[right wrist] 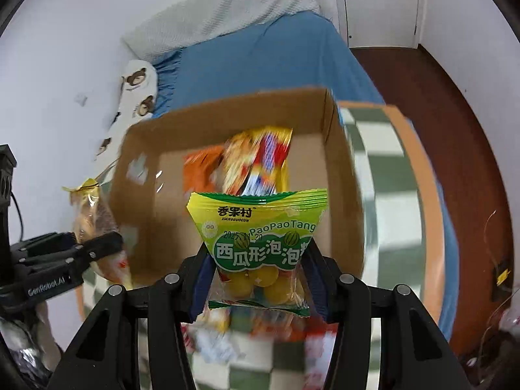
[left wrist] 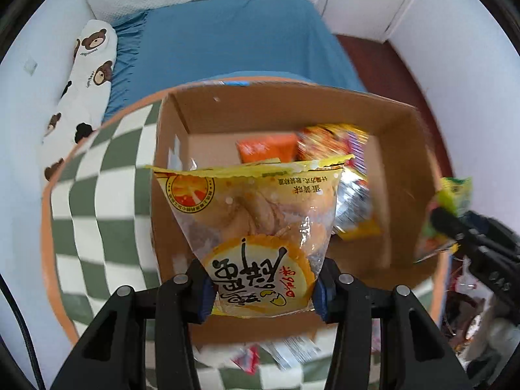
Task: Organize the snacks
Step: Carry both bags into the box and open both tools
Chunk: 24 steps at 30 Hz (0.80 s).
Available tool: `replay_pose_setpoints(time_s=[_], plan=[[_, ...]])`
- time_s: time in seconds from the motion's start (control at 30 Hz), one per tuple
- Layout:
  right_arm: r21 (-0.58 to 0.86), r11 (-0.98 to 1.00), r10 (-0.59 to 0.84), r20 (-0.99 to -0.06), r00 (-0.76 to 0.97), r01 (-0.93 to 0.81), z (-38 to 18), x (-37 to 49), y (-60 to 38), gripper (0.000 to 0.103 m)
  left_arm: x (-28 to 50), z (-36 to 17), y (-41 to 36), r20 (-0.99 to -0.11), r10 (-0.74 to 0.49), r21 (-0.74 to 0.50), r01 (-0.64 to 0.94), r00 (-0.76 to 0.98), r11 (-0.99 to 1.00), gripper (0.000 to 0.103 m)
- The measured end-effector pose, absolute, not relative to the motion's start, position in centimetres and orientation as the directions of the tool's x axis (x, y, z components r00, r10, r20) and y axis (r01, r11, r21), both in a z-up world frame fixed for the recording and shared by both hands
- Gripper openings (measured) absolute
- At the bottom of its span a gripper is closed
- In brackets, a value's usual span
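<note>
The left gripper (left wrist: 263, 287) points down with its jaws clamped on the lower part of a clear yellow-edged pastry packet (left wrist: 256, 227), the blue pads (left wrist: 208, 295) pressing its sides. The packet stands up out of the jaws, and past its crimped top edge lies the open cardboard box (left wrist: 399, 175). Inside the box, beyond the jaws, sit an orange packet (left wrist: 266, 151) and a blurred red-and-yellow packet (left wrist: 334, 144), side by side against the far wall. The box rests on a green-and-white checked cloth (left wrist: 107, 201) with an orange border that covers the table; more loose wrappers (left wrist: 276, 354) lie on the cloth beneath the jaws.

The right gripper (right wrist: 258, 287) also points down, its jaws closed on a green bubble-gum packet (right wrist: 260, 237) with yellow balls showing through the clear window. That packet hangs over the near edge of the same box, whose inside shows just ahead of the jaws. In the right wrist view the left gripper and its pastry packet appear off to the left of the box; in the left wrist view the right gripper and its green packet appear at the box's right wall.

Beyond the table lies a bed with a blue sheet (left wrist: 227, 39) and a bear-print pillow (left wrist: 87, 74)
</note>
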State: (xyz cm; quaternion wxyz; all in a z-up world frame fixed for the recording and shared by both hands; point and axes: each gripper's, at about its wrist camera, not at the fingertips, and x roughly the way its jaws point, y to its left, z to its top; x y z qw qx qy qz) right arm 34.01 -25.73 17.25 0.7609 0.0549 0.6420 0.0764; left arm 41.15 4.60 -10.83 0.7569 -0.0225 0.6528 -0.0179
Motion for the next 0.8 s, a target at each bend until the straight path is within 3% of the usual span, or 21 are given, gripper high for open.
replay_pose_setpoints(time_s=[0.3,0.57,0.67,0.7,0.8], plan=[[0.09,0.995,0.093,-0.994,0.051,-0.05,10.6,43.2,-25.3,0.054,48.4,-16.9,6.6,-0.999,0.023,0.022,-0.033,0.024,0.999,0.044],[0.028,0.999,0.028,-1.0,0.0,-0.029,7.0,45.2,-25.8,0.055,50.6,-19.7,6.3,-0.999,0.023,0.023,-0.005,-0.04,1.0,0.045],[0.051,0.998,0.05,-0.998,-0.028,-0.03,6.1,45.4,-25.8,0.071,50.6,-19.9,5.9,-1.0,0.021,0.021,0.007,-0.002,1.0,0.054],[0.05,0.998,0.049,-0.998,-0.034,-0.027,5.8,45.5,-25.8,0.078,50.6,-20.0,5.8,-1.0,0.011,0.011,0.001,0.003,1.0,0.062],[0.042,0.998,0.041,-0.999,-0.025,-0.041,5.5,45.6,-25.3,0.081,50.7,-20.0,5.3,-0.999,-0.048,-0.048,-0.018,0.009,0.999,0.086]])
